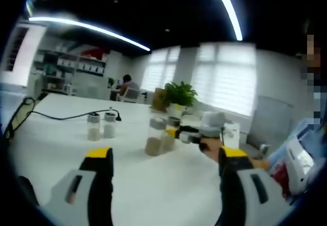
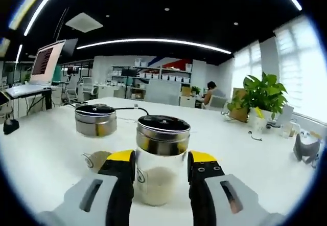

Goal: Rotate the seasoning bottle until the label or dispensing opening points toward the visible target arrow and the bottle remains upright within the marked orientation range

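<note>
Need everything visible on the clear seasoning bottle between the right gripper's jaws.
The clear seasoning bottle with the metal-banded dark lid stands upright on the white table, about a third full of pale powder. The right gripper has its yellow-tipped black jaws on both sides of the body, apparently clamped. No label or dispensing opening is visible. A second, similar bottle stands apart behind and to its left. In the left gripper view the same bottle appears mid-table with the right gripper reaching in.

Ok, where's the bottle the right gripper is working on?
In the right gripper view the bottle stands upright on the white table between the right gripper's jaws, with a second bottle just behind it to the left.
</note>
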### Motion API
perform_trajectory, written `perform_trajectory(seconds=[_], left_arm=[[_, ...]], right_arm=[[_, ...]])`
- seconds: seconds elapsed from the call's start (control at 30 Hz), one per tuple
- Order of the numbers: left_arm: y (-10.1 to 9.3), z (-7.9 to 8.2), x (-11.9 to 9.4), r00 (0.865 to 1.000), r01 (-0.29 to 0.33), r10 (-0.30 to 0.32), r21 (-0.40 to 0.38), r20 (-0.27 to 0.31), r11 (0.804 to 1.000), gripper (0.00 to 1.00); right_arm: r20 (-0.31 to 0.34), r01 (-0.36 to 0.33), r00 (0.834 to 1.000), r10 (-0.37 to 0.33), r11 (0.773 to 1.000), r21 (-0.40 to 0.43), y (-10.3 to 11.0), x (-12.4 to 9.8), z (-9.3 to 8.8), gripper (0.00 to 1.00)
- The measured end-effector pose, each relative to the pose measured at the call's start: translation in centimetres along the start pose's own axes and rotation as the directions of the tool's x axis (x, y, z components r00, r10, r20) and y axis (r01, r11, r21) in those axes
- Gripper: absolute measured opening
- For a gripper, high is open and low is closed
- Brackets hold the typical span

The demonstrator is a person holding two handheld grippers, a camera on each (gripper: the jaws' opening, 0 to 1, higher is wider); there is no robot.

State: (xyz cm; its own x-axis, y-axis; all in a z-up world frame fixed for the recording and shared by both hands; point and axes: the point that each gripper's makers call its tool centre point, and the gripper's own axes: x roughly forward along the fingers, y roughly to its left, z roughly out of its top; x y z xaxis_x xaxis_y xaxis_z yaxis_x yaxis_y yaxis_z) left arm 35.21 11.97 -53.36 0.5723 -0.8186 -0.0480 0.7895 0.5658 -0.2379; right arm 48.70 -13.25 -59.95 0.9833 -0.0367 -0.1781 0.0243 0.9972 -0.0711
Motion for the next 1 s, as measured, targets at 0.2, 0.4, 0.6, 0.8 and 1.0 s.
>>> perform_trajectory(seconds=[0.2,0.4,0.6,0.8,1.0], left_arm=[[0.0,0.0,-0.1,1.0,-0.001,0.001,0.004,-0.002,1.0,0.9],[0.1,-0.1,-0.2,1.0,-0.01,0.01,0.0,-0.004,1.0,0.9],[0.0,-0.2,-0.2,1.0,-0.006,0.006,-0.003,-0.009,1.0,0.9],[0.0,-0.3,-0.2,1.0,-0.007,0.007,-0.015,-0.009,1.0,0.9],[0.0,-0.2,-0.2,1.0,-0.009,0.009,-0.016,-0.003,1.0,0.9]], right_arm=[[0.006,-0.043,0.999,0.043,0.999,-0.003,0.1,-0.1,0.2,0.37],[0.016,-0.087,0.996,0.087,0.996,0.0,-0.1,0.2,0.2,0.37],[0.006,-0.153,0.988,0.153,0.988,-0.016,0.0,0.5,0.2,0.37],[-0.01,-0.258,0.966,0.257,0.966,-0.032,0.2,0.8,0.1,0.37],[-0.055,-0.444,0.895,0.442,0.895,-0.045,0.4,0.8,-0.1,0.37]])
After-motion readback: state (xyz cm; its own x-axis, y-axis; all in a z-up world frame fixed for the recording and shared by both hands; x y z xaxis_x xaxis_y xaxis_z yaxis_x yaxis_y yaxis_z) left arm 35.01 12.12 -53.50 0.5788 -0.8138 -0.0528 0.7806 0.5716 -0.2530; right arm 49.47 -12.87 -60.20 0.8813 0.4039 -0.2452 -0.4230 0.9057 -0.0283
